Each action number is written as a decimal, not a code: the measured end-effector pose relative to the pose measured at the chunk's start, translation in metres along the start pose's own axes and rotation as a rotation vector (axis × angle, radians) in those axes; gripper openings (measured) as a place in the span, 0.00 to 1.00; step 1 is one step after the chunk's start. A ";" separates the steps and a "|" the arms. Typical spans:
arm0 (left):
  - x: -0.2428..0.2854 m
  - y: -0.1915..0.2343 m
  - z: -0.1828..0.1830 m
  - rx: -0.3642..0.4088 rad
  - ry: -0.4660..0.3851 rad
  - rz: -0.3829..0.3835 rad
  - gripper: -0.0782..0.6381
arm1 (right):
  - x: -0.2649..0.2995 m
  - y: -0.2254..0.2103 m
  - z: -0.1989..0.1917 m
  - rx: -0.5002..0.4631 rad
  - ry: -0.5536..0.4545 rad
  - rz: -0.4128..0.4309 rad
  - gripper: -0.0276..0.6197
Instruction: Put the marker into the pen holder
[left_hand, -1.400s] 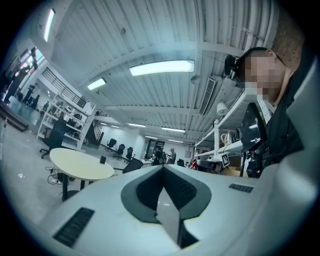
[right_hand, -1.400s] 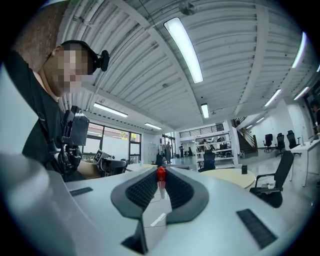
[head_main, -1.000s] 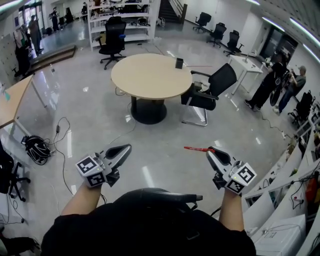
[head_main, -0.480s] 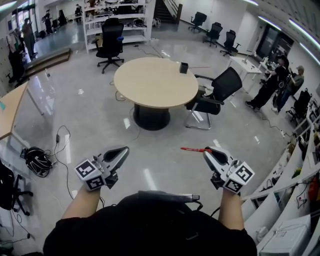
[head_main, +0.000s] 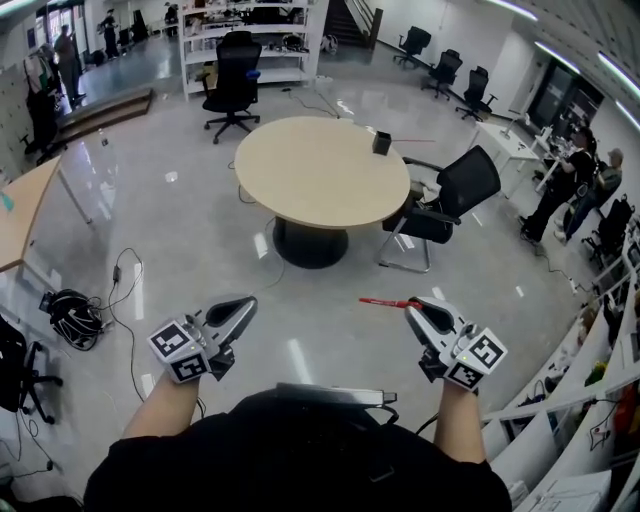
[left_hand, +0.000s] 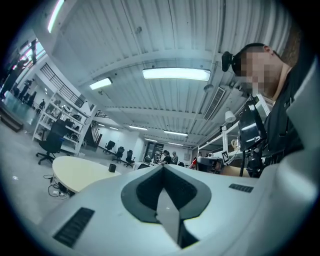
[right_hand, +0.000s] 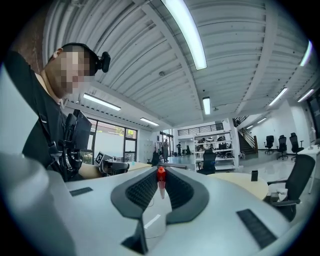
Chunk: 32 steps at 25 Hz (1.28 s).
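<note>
**Marker in the claw, holder a long way off**

Since a second ago the round table (head_main: 320, 170) has drifted rightward and grown a little in the head view, while both claws have kept their places low in the frame.

Head view: the right claw (head_main: 415, 306) is clamped on one red marker (head_main: 385, 301), which pokes out sideways to the left of its tips. The left claw (head_main: 247, 303) is pressed together on nothing. One dark pen holder (head_main: 381, 143) stands on the table, well ahead of the right claw.

Left gripper view: the pads meet with nothing between them.

Right gripper view: the marker's red end sits pinched between the pads, and the holder shows far beyond the tips, to their right.

To do this well, close the distance first. Then turn the wrist so the marker hangs end-down over the holder's mouth before loosening. The holder is too small here to judge how wide that mouth is.

Count: one marker, one holder, one round table, two claws.
</note>
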<state>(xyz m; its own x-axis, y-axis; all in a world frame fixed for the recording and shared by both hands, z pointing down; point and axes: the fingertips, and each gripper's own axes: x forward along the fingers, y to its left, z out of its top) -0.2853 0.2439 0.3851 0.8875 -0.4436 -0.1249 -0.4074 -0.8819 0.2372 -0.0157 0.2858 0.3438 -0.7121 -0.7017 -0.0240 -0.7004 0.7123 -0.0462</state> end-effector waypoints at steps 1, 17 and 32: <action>0.007 0.002 0.000 0.009 0.000 0.006 0.10 | 0.002 -0.008 0.000 -0.002 -0.005 0.010 0.12; 0.147 0.020 -0.002 0.059 -0.065 0.102 0.10 | -0.004 -0.171 0.021 -0.066 -0.027 0.138 0.12; 0.209 0.099 -0.002 0.015 -0.031 0.011 0.10 | 0.033 -0.239 0.006 -0.027 -0.007 0.034 0.12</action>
<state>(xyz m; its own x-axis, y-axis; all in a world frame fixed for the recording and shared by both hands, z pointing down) -0.1398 0.0644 0.3839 0.8761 -0.4576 -0.1519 -0.4203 -0.8792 0.2242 0.1286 0.0927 0.3477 -0.7355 -0.6768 -0.0324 -0.6766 0.7362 -0.0187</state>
